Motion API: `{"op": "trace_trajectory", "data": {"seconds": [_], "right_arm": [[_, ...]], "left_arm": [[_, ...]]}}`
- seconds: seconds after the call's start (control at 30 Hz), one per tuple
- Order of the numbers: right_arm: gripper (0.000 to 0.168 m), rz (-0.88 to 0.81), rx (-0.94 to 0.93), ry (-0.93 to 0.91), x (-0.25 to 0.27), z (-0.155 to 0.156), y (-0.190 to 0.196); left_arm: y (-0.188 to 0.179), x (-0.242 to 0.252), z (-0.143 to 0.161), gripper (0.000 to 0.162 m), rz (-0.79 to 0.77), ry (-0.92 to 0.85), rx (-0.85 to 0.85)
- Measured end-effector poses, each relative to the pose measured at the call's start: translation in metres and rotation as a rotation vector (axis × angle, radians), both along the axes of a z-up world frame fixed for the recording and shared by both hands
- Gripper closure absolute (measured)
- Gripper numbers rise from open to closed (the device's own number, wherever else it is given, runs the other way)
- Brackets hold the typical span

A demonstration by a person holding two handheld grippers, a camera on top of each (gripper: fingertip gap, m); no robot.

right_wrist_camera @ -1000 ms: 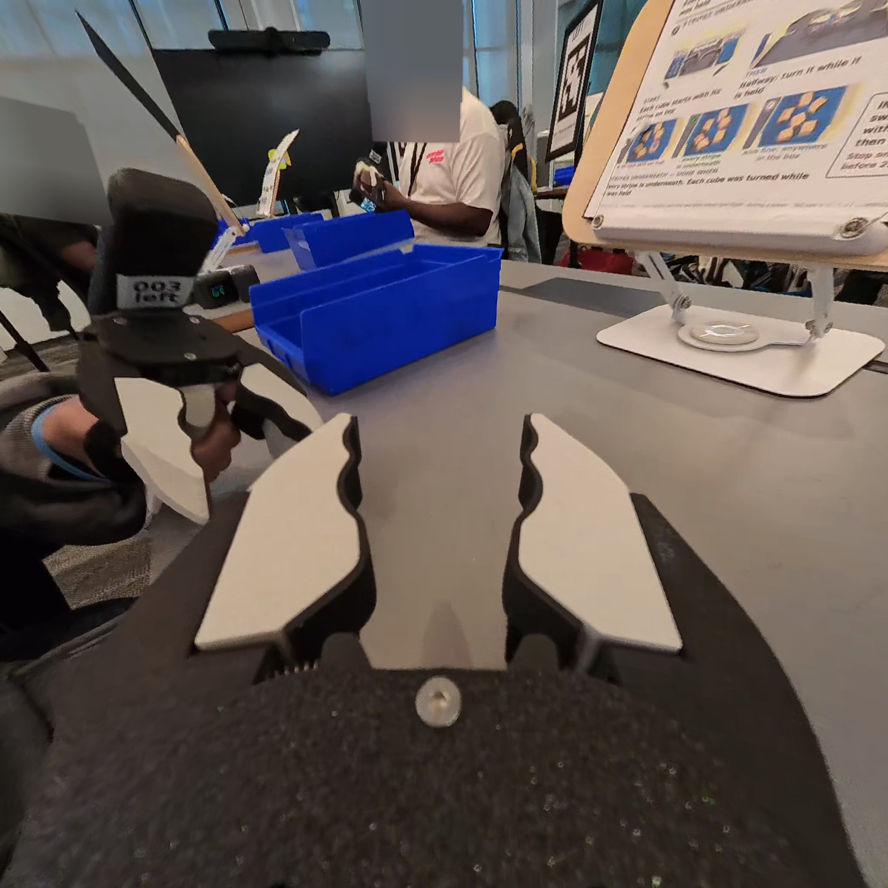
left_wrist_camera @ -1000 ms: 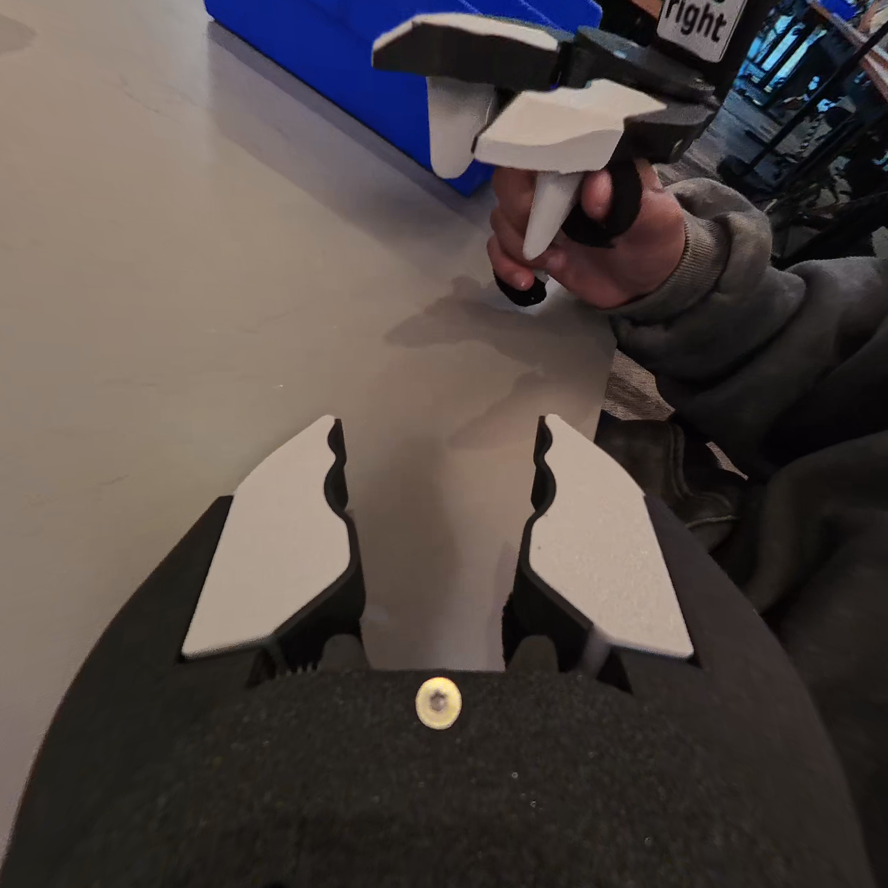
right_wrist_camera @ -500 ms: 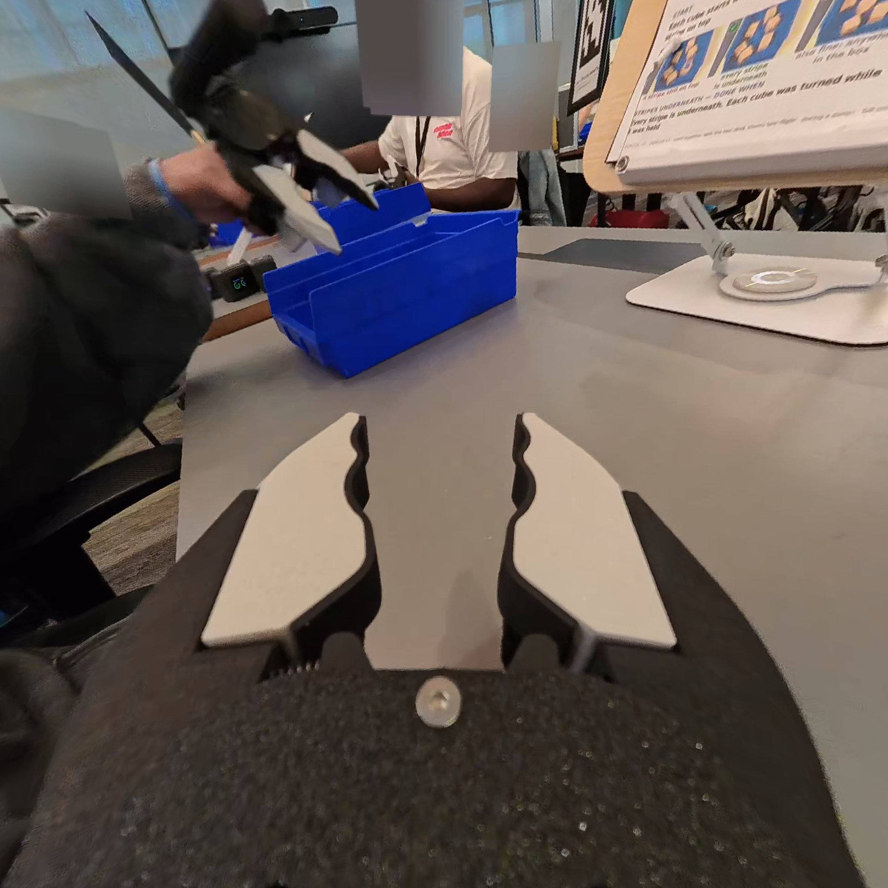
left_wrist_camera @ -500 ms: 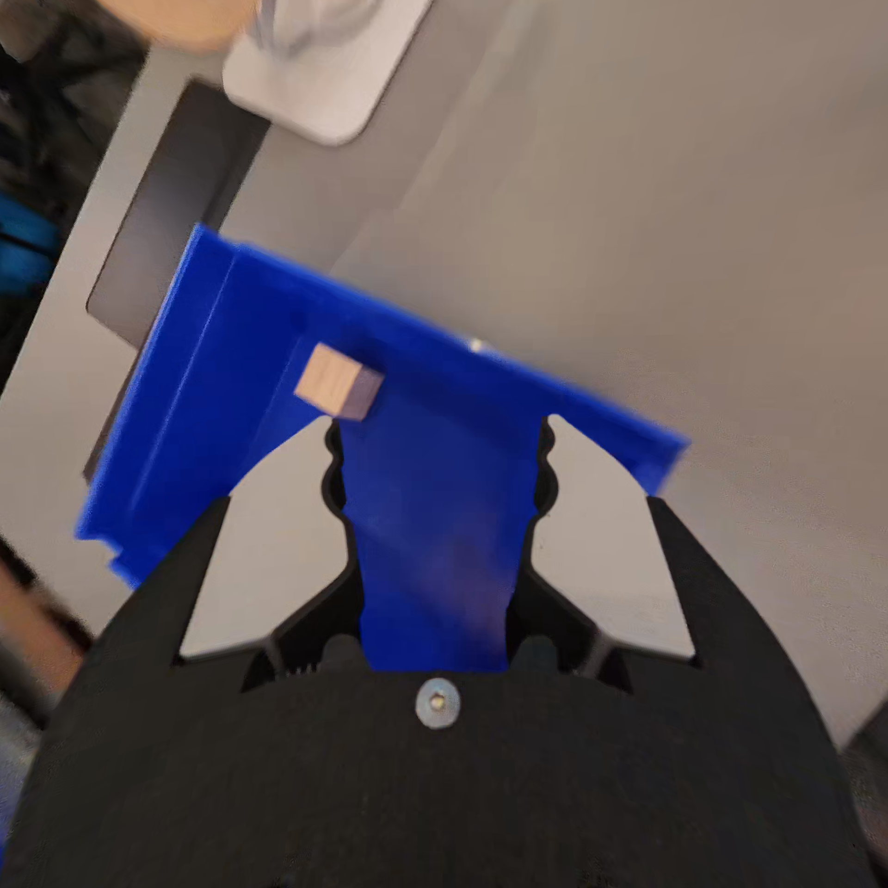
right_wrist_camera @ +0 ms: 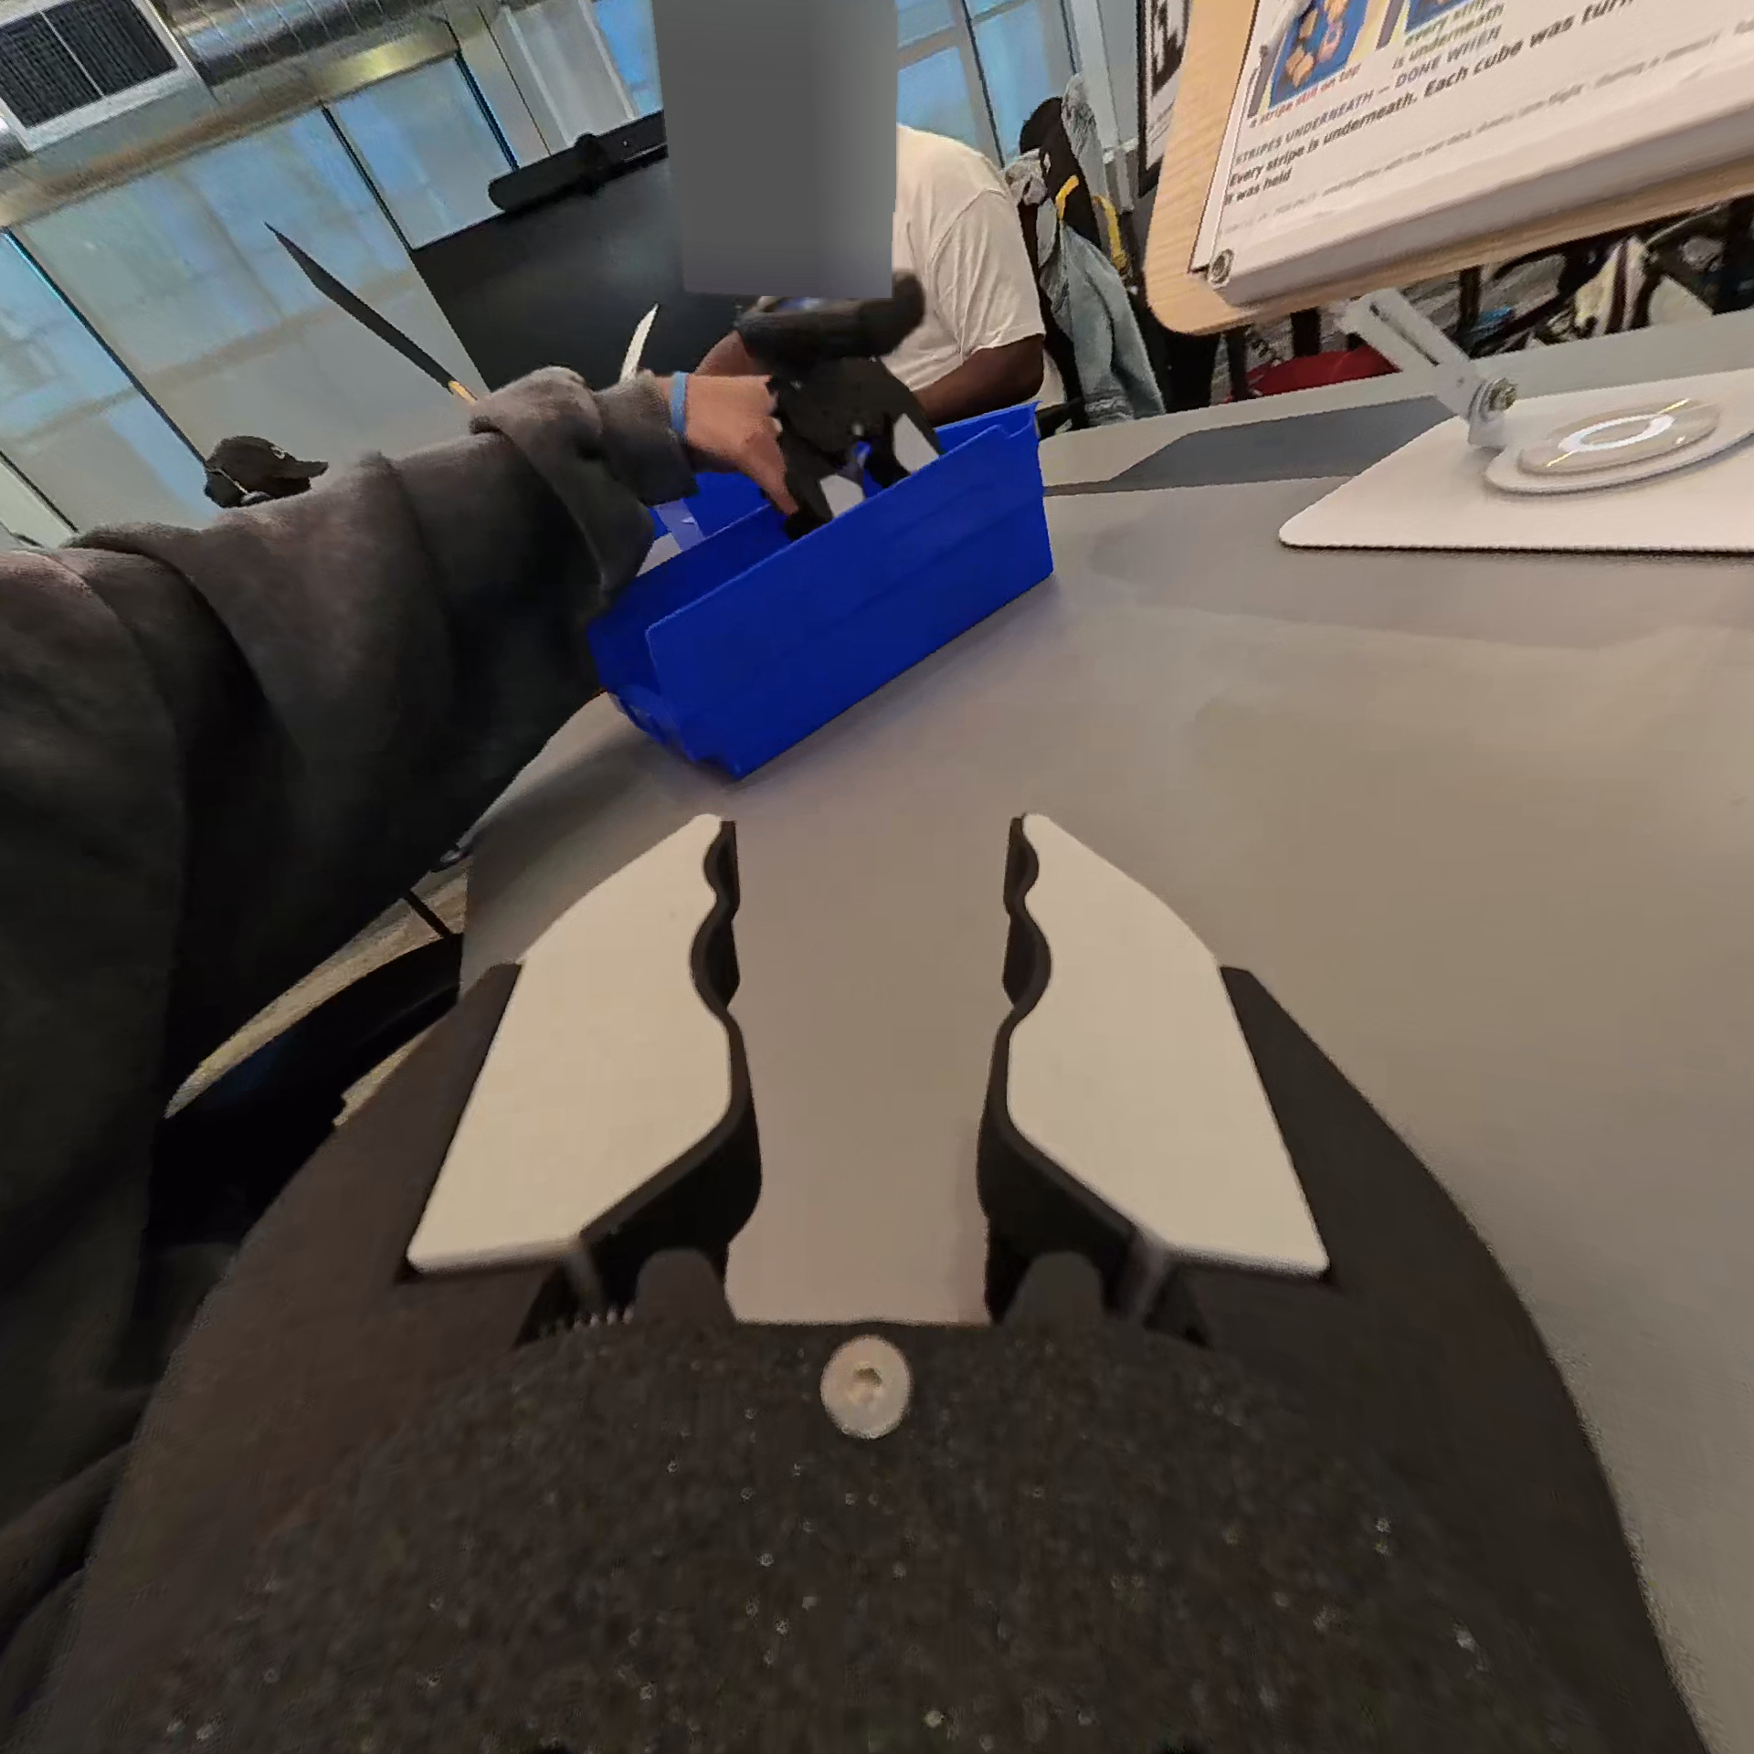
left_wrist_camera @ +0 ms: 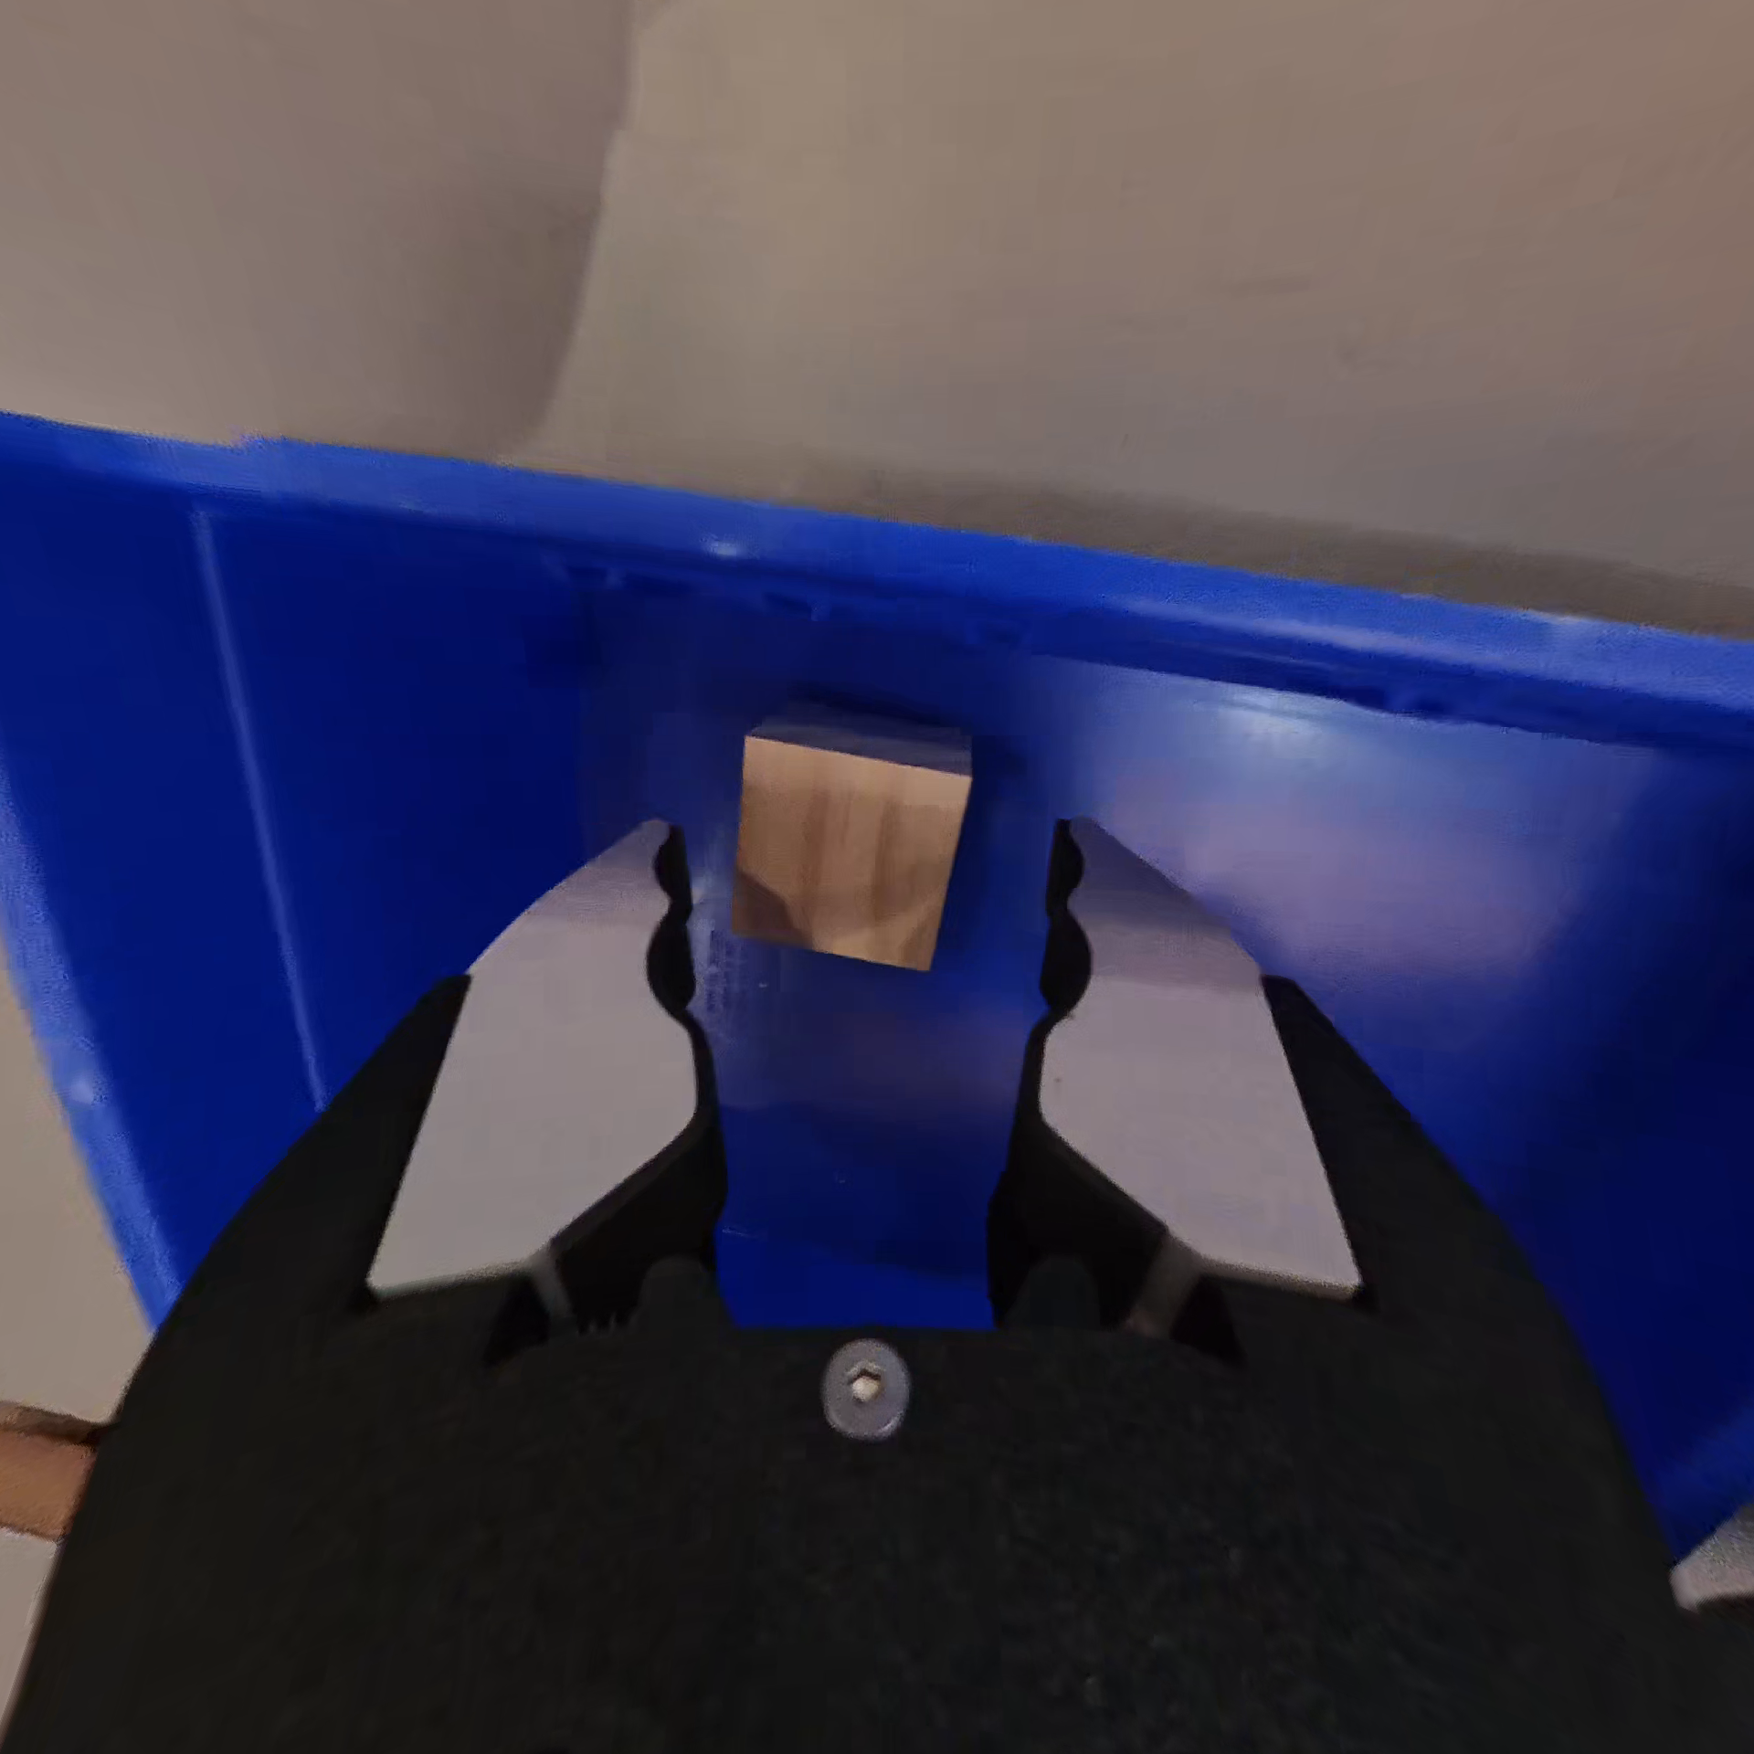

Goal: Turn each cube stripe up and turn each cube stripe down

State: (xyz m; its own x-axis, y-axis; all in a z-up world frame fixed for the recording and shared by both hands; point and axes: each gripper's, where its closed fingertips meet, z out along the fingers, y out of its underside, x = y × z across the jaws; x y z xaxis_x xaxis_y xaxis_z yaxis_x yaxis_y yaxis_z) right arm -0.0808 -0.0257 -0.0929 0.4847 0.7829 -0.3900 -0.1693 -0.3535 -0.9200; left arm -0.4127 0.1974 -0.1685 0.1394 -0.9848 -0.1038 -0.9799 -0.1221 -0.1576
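Left wrist view, blurred: left gripper (left_wrist_camera: 862, 835) gapes over cube (left_wrist_camera: 848, 851), seemingly untouched, in bin (left_wrist_camera: 380, 759).

Blue bin (left_wrist_camera: 1329, 854) walls hem the left tongs (left_wrist_camera: 864, 835) around the cube (left_wrist_camera: 845, 854); table (right_wrist_camera: 1329, 759) beside lies bare.

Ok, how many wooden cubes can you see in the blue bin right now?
1. A single wooden cube sits on the floor of the blue bin by its far wall, between the open fingers of the left tool. That tool's body hides the near part of the bin, so more may be there.
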Motion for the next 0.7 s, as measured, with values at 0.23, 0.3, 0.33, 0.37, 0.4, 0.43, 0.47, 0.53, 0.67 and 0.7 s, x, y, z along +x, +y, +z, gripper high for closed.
{"op": "trace_trajectory", "data": {"seconds": [0.23, 0.3, 0.33, 0.37, 0.4, 0.43, 0.47, 0.53, 0.67, 0.7], "right_arm": [[0.118, 0.048, -0.04, 0.021, -0.006, -0.002, 0.0], [0.119, 0.055, -0.042, 0.033, -0.006, -0.001, -0.002], [0.119, 0.059, -0.044, 0.034, -0.006, -0.001, -0.003], [0.119, 0.065, -0.045, 0.033, -0.007, -0.001, -0.004], [0.12, 0.069, -0.044, 0.03, -0.007, -0.001, -0.005], [0.12, 0.071, -0.04, 0.028, -0.008, -0.001, -0.007], [0.12, 0.072, -0.035, 0.024, -0.008, 0.0, -0.008], [0.12, 0.074, -0.025, 0.022, -0.009, 0.003, -0.009], [0.119, 0.092, -0.026, 0.029, -0.013, 0.01, -0.011], [0.118, 0.095, -0.031, 0.033, -0.014, 0.011, -0.011]], "left_arm": [[-0.014, -0.024, 0.007, 0.117, 0.016, 0.066, -0.003], [-0.024, -0.033, 0.024, 0.117, 0.063, 0.033, 0.001], [-0.029, -0.038, 0.034, 0.117, 0.084, 0.013, 0.014], [-0.035, -0.041, 0.046, 0.117, 0.111, -0.018, 0.029], [-0.041, -0.043, 0.058, 0.117, 0.15, -0.058, 0.042], [-0.047, -0.042, 0.07, 0.117, 0.196, -0.104, 0.051], [-0.055, -0.04, 0.083, 0.117, 0.24, -0.157, 0.056], [-0.074, -0.026, 0.104, 0.117, 0.309, -0.292, 0.043], [-0.121, 0.029, 0.135, 0.117, 0.364, -0.613, -0.035], [-0.132, 0.045, 0.141, 0.117, 0.369, -0.695, -0.059]]}}
